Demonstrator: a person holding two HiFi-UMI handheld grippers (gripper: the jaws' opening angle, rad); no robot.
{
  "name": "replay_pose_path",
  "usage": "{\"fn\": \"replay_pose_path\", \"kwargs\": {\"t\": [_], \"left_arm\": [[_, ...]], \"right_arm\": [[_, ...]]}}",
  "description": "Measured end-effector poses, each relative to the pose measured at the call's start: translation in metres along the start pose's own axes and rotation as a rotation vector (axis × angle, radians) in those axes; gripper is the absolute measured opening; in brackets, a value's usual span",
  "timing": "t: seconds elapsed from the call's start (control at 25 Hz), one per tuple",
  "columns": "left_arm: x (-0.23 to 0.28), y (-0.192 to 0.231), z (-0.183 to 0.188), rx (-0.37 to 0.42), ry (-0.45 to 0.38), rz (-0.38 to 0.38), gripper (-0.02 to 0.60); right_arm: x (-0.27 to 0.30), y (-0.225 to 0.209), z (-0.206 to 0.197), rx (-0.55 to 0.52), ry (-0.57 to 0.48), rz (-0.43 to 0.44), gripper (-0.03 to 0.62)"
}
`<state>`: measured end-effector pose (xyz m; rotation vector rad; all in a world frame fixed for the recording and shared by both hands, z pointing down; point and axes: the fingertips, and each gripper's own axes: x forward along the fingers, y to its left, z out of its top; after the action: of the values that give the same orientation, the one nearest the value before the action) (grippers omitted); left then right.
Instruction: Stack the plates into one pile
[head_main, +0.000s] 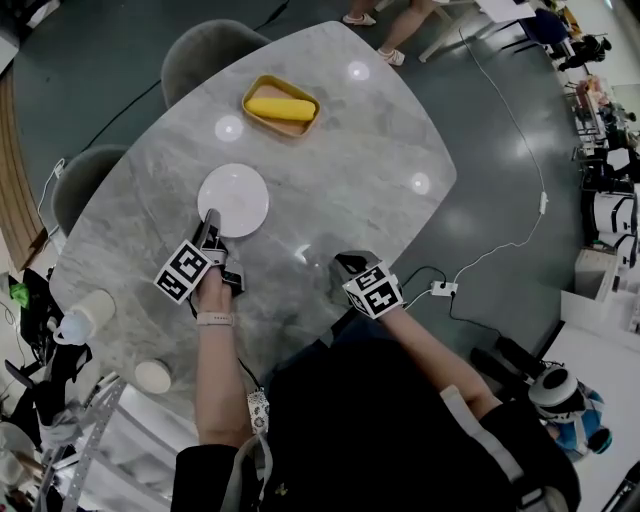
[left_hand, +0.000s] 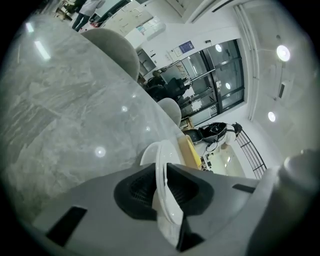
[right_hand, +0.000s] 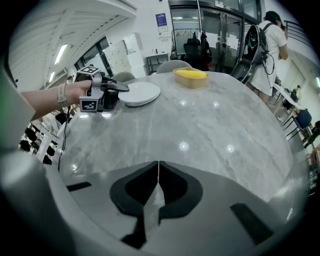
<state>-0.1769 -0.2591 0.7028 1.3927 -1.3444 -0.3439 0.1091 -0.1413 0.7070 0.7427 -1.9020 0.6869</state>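
Left tool (head_main: 211, 222) pinches the white plate (head_main: 236, 198) by its rim on the bench (head_main: 350, 170). Right tool (head_main: 347, 264) is shut and empty. Probably placing; next, let go cleanly.

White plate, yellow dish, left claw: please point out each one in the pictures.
white plate (head_main: 236, 198), head view, middle of its flat face.
yellow dish (right_hand: 191, 82), right gripper view, its front wall.
left claw (head_main: 210, 218), head view, between its tips at the plate's rim.
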Motion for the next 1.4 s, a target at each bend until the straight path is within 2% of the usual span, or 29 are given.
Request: {"fn": "replay_pose_path", "kwargs": {"t": [0.12, 0.2, 0.44, 0.72, 0.8, 0.88, 0.96, 1.04, 1.24, 1.4], "left_arm": [[0.005, 0.0, 0.004, 0.084, 0.013, 0.028, 0.073], [0.008, -0.001, 0.005, 0.169, 0.026, 0.061, 0.134], [0.016, -0.01, 0.004, 0.413, 0.069, 0.117, 0.202], [0.015, -0.013, -0.003, 0.594, 0.123, 0.159, 0.262], [0.015, -0.01, -0.004, 0.656, 0.139, 0.191, 0.28], [0.015, -0.006, -0.003, 0.73, 0.151, 0.242, 0.326], [0.013, -0.003, -0.001, 0.785, 0.156, 0.276, 0.331], [0.013, -0.002, -0.003, 0.789, 0.169, 0.27, 0.331], [0.02, -0.003, -0.014, 0.706, 0.204, 0.208, 0.331], [0.02, -0.004, -0.017, 0.704, 0.2, 0.215, 0.331]], "right_arm": [[0.001, 0.0, -0.001, 0.004, 0.005, -0.002, 0.018], [0.001, -0.001, -0.001, 0.006, 0.006, -0.002, 0.018], [0.0, -0.004, -0.001, 0.012, 0.006, -0.006, 0.018], [-0.002, -0.001, -0.007, 0.017, 0.007, -0.009, 0.018], [-0.002, 0.0, -0.007, 0.016, 0.008, -0.008, 0.018], [-0.002, -0.001, -0.006, 0.016, 0.009, -0.007, 0.018], [-0.002, 0.0, -0.005, 0.016, 0.008, -0.007, 0.018], [-0.002, 0.0, -0.006, 0.016, 0.007, -0.008, 0.018], [-0.003, -0.001, -0.007, 0.021, 0.003, -0.01, 0.018], [-0.008, -0.002, -0.01, 0.03, -0.008, -0.016, 0.018]]}}
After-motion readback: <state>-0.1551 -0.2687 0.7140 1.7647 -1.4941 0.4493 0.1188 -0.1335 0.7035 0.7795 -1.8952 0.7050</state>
